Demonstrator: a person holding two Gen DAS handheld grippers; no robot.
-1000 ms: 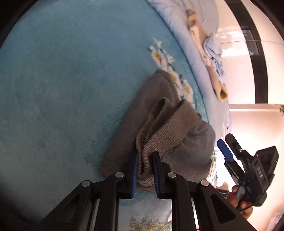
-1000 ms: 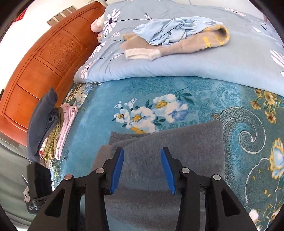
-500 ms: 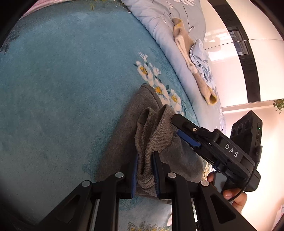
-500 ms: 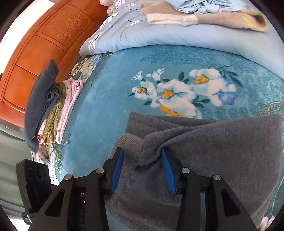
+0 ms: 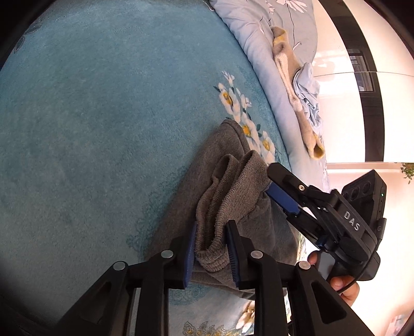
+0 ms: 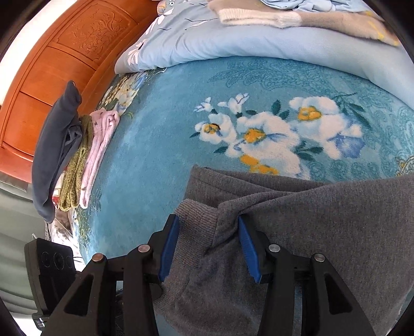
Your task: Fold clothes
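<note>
A grey knit sweater (image 6: 323,232) lay on a teal blanket (image 5: 103,129) patterned with white and yellow flowers, spread over a bed. In the left wrist view, the left gripper (image 5: 211,248) had its blue-padded jaws pressed in on a bunched ribbed edge of the sweater, most likely a cuff or hem, which rose in a rumpled fold above the rest of the garment. The right gripper (image 5: 282,199) reached in from the right of that view, its blue pad against the same raised fold, and the person's hand (image 5: 341,281) was partly visible beneath its handle. White letters reading "DAS" showed on the right gripper's black body, with a small green light near its camera housing. In the right wrist view, the right gripper (image 6: 209,245) had its jaws spread wide, straddling a ribbed edge and a diagonal fold of the sweater without pinching them; the cloth lay loosely between the pads. A light blue quilt (image 6: 258,38) with white daisy prints lay along the far side of the bed, carrying a cream and tan knit garment (image 6: 284,18) and a crumpled pale blue piece (image 5: 308,95). At the left of the right wrist view, a stack of folded clothes (image 6: 75,144) in dark blue, olive and pink sat near a carved orange-brown wooden headboard (image 6: 64,51).
</note>
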